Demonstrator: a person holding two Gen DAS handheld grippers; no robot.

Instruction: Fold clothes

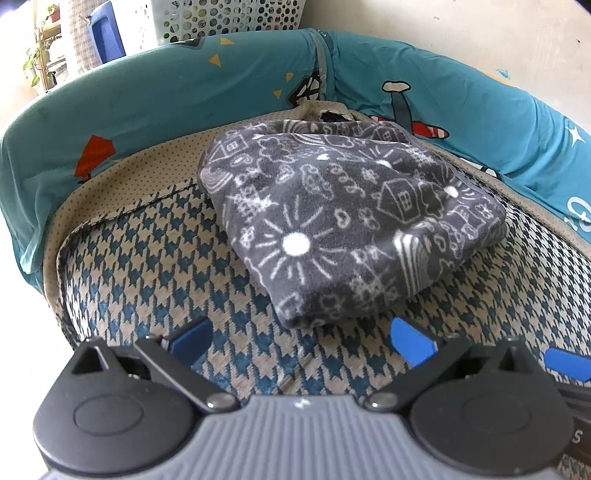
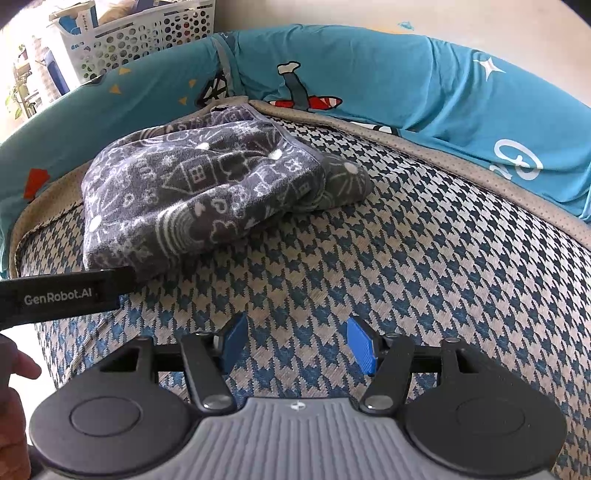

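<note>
Lying folded into a thick bundle on the houndstooth seat cushion [image 1: 147, 273]: a grey fleece garment [image 1: 343, 221] printed with white doodles of suns, houses and clouds, its far end tucked against the teal cartoon-print cover [image 1: 184, 99] draped over the backrest

Hovering just short of the bundle's near edge with blue pads [image 1: 410, 338] spread wide and nothing between them: the left tongs [image 1: 299, 338], touching no cloth

Hanging over bare cushion to the right of the bundle, pads apart and gripping nothing: the right tongs [image 2: 295, 345], well clear of the garment [image 2: 207, 192]

Seen from the right wrist, sagging open along its right side, with one loose flap spilling toward the seat [image 2: 443, 258] and layers showing at the fold

Reaching in from the left edge of that view, just touching the bundle's near corner or lying right in front of it, hard to tell which: a black bar of the other gripper lettered GenRobot.AI [image 2: 62, 291]

Showing at the lower left edge: fingers of a hand [image 2: 14, 373]

Standing behind the backrest: a white perforated plastic basket [image 2: 140, 33] holding assorted items
</note>
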